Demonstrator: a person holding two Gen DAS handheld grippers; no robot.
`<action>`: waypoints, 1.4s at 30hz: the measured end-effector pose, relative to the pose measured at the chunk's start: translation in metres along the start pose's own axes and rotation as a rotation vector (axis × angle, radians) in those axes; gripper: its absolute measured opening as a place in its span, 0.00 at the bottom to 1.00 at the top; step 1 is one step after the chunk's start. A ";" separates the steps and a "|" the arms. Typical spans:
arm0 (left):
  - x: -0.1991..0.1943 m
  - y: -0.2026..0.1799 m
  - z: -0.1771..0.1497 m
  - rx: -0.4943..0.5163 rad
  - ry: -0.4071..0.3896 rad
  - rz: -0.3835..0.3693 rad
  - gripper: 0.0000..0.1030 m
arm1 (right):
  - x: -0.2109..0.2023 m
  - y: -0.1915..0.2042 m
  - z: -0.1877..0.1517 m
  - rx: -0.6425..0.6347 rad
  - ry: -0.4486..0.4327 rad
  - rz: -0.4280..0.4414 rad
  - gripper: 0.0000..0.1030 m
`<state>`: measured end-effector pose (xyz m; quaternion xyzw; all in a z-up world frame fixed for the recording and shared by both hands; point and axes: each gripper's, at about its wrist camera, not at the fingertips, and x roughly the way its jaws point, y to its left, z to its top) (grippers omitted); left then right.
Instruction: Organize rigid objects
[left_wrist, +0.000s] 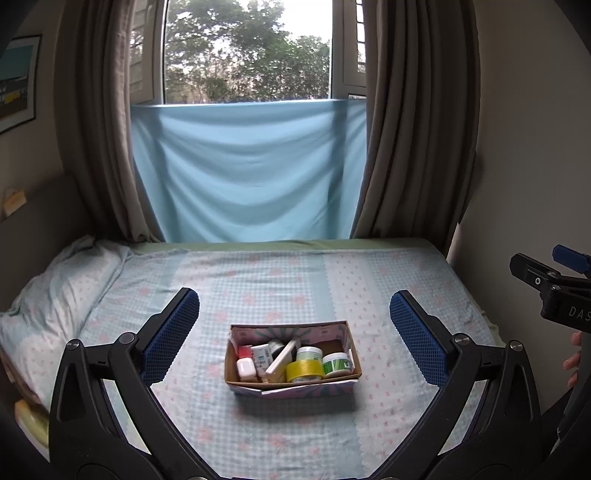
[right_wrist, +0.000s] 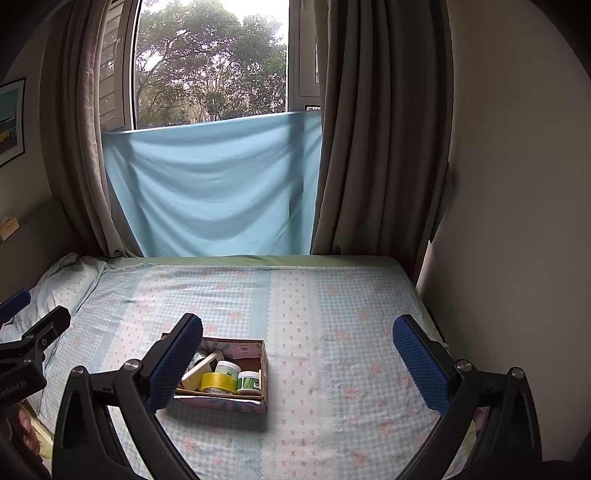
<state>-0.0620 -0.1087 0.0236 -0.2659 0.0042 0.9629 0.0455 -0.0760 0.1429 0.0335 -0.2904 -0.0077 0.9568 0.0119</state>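
An open cardboard box (left_wrist: 343, 332) sits on the bed, seen also in the right wrist view (right_wrist: 263, 363). It holds a yellow tape roll (left_wrist: 304, 371), a green-labelled white jar (left_wrist: 336, 363), another white jar (left_wrist: 309, 353), a white earbud case (left_wrist: 245, 370), a white flat device (left_wrist: 282, 357) and small bottles. My left gripper (left_wrist: 294, 338) is open and empty, held above and in front of the box. My right gripper (right_wrist: 297, 363) is open and empty, to the right of the box; its left finger (right_wrist: 173, 363) hides the box's left part.
The bed has a checked floral sheet (left_wrist: 280, 280) and a pillow (left_wrist: 55, 295) at the left. A blue cloth (left_wrist: 247, 166) and brown curtains (left_wrist: 406, 147) hang behind the bed. A wall (right_wrist: 517, 221) runs along the right edge.
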 end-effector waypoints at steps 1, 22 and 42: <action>0.000 0.000 0.000 -0.001 0.000 0.000 1.00 | 0.000 0.000 0.000 0.001 -0.001 -0.002 1.00; 0.004 -0.002 0.001 -0.008 -0.012 -0.010 1.00 | 0.005 0.001 0.004 0.007 -0.004 -0.015 1.00; -0.005 -0.012 -0.002 0.027 -0.075 -0.021 1.00 | 0.004 0.007 0.000 0.008 -0.007 -0.039 1.00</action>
